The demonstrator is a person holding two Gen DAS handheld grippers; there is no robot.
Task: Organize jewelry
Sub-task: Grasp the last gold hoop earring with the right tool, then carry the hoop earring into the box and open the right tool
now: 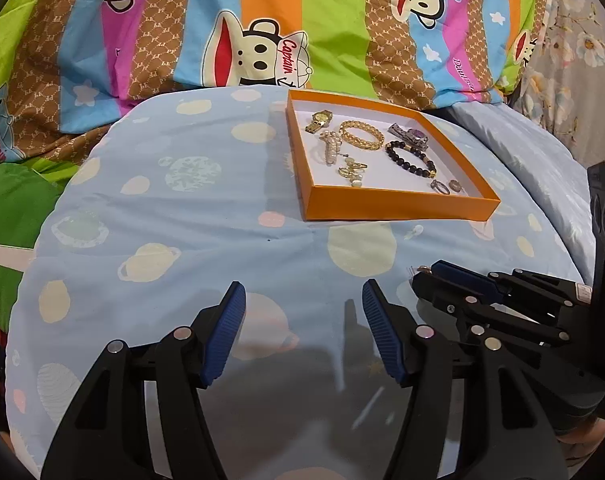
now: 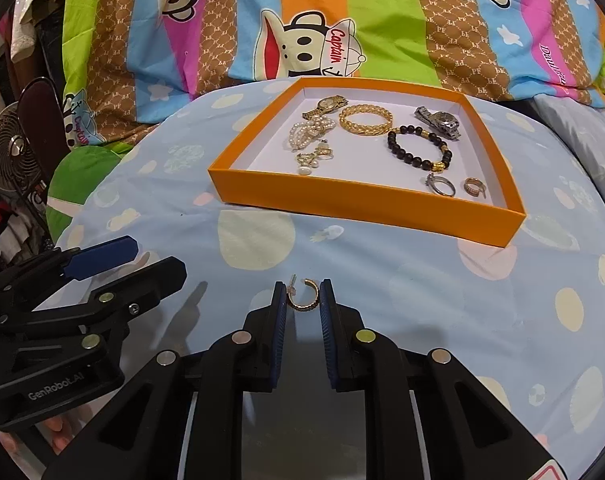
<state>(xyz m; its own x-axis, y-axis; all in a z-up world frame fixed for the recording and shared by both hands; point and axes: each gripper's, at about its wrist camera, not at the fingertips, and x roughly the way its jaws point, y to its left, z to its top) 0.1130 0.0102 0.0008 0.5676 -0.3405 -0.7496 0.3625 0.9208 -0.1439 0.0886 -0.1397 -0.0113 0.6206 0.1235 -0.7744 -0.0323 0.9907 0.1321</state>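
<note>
right gripper (image 2: 302, 300) clenched on gold hoop earring (image 2: 302, 298) for carrying to orange tray (image 2: 366, 210); left gripper (image 1: 304, 334) released, idle alongside.

Blue planet-print bedsheet (image 2: 422, 280): orange tray (image 2: 366, 206), gold earring (image 2: 304, 294).

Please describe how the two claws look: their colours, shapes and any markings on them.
Both the left claw and the right claw are black plastic, each with two angular fingers lined with ribbed blue pads. Round silver pins mark the finger joints. The left claw's body bears the white lettering "GenRobot.AI". No cables or sleeves show.
</note>
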